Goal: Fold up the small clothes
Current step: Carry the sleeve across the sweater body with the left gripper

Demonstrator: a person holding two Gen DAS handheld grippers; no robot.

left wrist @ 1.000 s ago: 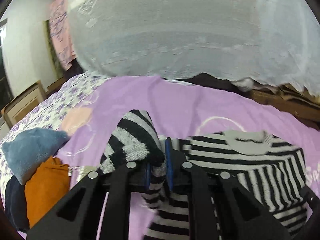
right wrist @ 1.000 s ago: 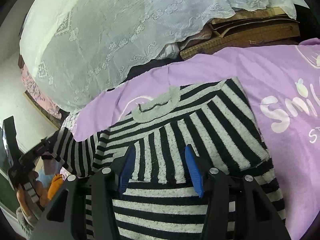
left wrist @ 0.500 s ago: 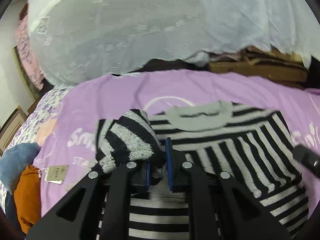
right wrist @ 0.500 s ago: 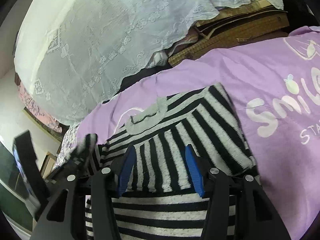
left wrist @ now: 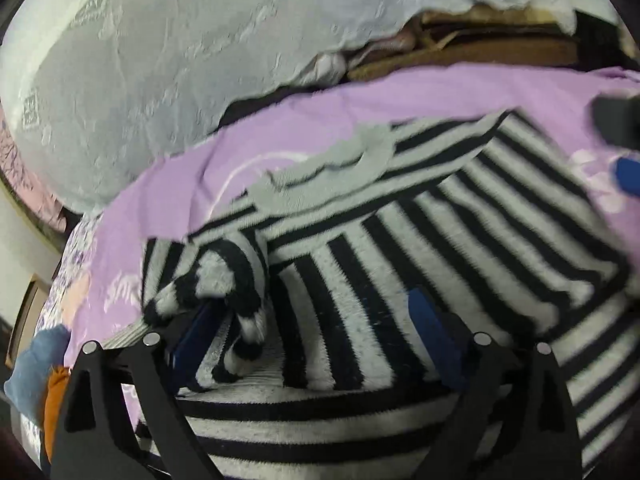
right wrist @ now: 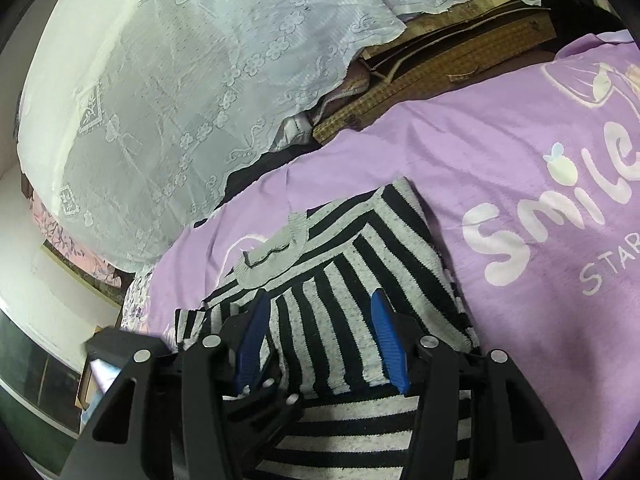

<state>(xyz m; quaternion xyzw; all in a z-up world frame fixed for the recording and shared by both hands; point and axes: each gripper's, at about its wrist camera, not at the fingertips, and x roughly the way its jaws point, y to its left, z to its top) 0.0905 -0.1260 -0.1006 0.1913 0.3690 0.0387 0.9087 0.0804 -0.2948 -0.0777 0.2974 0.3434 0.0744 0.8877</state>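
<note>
Left gripper (left wrist: 308,324) has let go: a second ago its blue pads were pinched on the striped sleeve (left wrist: 216,280), and now the jaws are opening wide, with the bunched sleeve slumped against the left pad at about 9 o'clock of the gap, no longer squeezed. It has also come in over the sweater's body, which fills far more of its view than before. Right gripper (right wrist: 318,334) stands about half open as it did earlier, hovering above the garment's middle with nothing pinched.

One striped sweater (right wrist: 352,248) lies flat on the purple printed bedsheet (right wrist: 500,152), grey collar (right wrist: 272,252) toward 11 o'clock, hem toward the grippers. One sleeve is folded in across the chest on its left side; the right edge looks already tucked straight. Black and pale grey bands run lengthwise on the upper fold and crosswise below it.

Beyond the sheet, at 12 o'clock, hangs one white lace cloth (right wrist: 192,80). At 8 o'clock in the left view sit one blue garment (left wrist: 34,364) and one orange garment (left wrist: 54,400).
</note>
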